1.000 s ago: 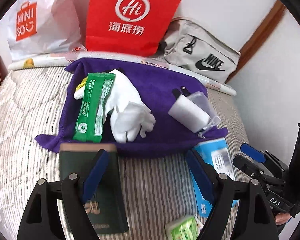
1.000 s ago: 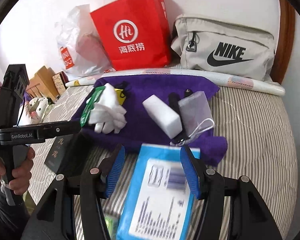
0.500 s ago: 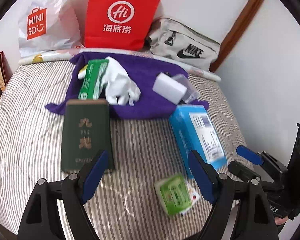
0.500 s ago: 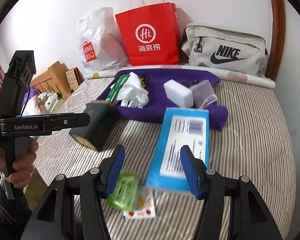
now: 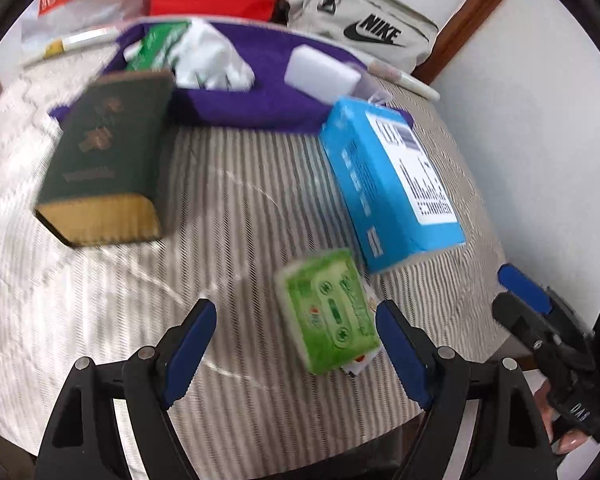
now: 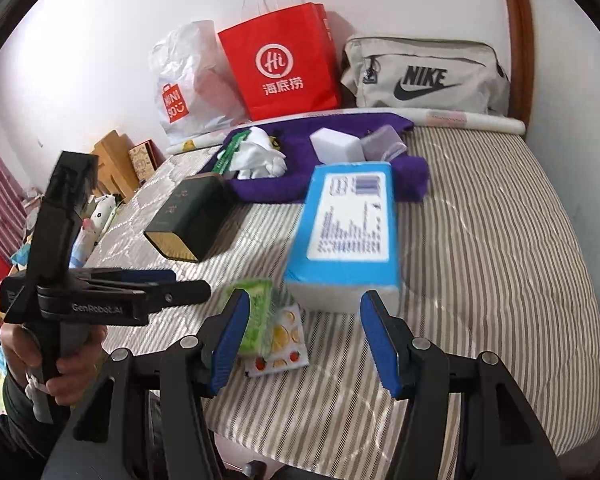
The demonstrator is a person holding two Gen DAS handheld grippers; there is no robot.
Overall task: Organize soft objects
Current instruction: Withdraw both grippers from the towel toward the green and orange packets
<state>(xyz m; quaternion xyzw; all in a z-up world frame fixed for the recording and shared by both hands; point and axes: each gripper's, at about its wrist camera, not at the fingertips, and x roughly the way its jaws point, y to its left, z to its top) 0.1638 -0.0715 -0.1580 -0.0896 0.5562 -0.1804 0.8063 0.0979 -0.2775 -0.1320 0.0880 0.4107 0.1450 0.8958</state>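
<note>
A green tissue pack lies on a fruit-printed packet near the bed's front edge. My left gripper is open over it, with the pack near its right finger and neither pad pressing on it. My right gripper is open and holds nothing, and a blue tissue pack lies just beyond its tips. Further back a purple towel carries a white glove, a green sachet, a white sponge block and a clear pouch. A dark green box sits at the left.
The striped bedcover is bare on the right side. Against the back wall stand a red paper bag, a white plastic bag and a beige Nike bag, with a paper roll in front. Cardboard boxes stand beside the bed at the left.
Both grippers have drawn back toward the bed's front edge, so the towel now looks farther off. The green tissue pack has come in between the left fingers. Neither gripper's jaws have changed.
</note>
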